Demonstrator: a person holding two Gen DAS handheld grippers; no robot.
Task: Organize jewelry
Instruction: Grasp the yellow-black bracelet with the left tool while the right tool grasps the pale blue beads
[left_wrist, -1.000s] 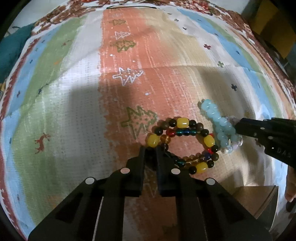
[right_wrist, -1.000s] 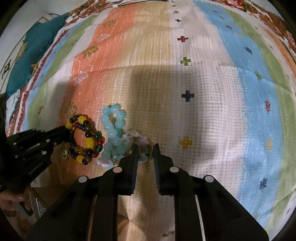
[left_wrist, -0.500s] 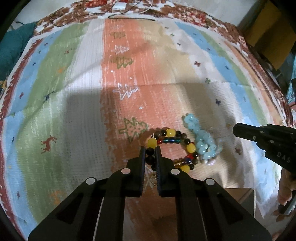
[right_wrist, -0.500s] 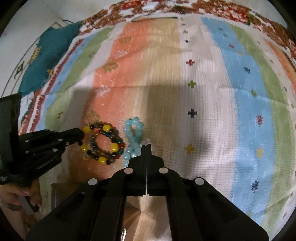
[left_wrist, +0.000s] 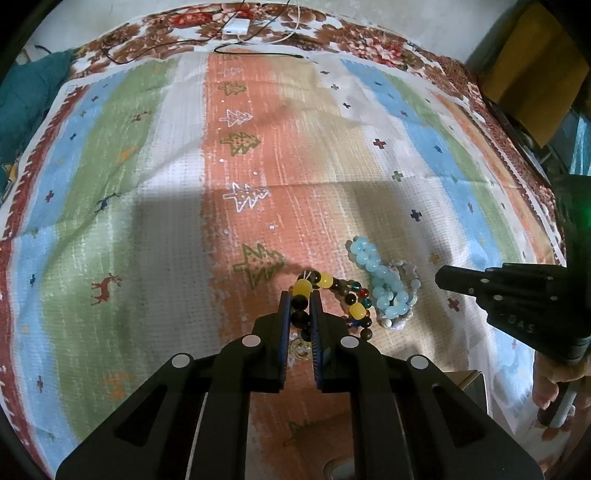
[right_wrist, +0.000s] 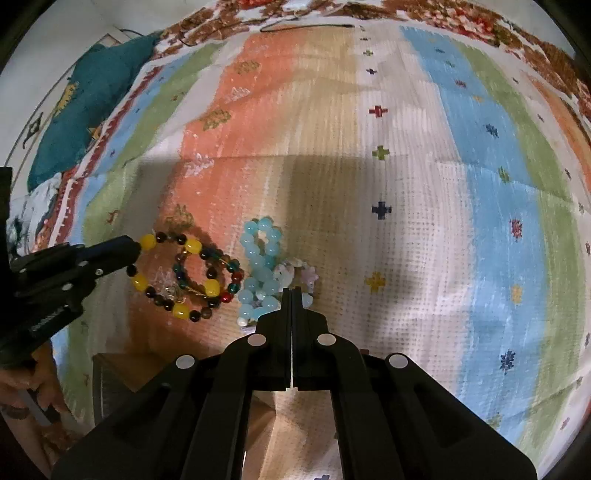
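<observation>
A bracelet of dark, yellow and coloured beads (left_wrist: 356, 310) lies looped on the striped cloth. My left gripper (left_wrist: 300, 295) is shut on its dark beads at one end. This gripper shows at the left of the right wrist view (right_wrist: 135, 251), by the same bracelet (right_wrist: 212, 286). A light blue bead bracelet (left_wrist: 384, 284) lies just right of it, against a pale pink and white one (left_wrist: 406, 267). My right gripper (right_wrist: 291, 291) is shut, its tips at the edge of the pale bracelet (right_wrist: 310, 275). Nothing shows between its pads. From the left wrist its tip (left_wrist: 439, 276) stands slightly clear.
The striped cloth (left_wrist: 147, 184) covers a wide surface. A brown box (right_wrist: 110, 373) sits at the near edge below the bracelets. Cables and a white charger (left_wrist: 236, 27) lie at the far edge, a teal cushion (right_wrist: 92, 103) at the far left. A person's hand (left_wrist: 554, 373) holds the right gripper.
The right gripper's jaws have closed beside the pale bracelet. Both grippers have risen. The dark beads now sit deeper between the left fingers, and that end of the bracelet has come up.
</observation>
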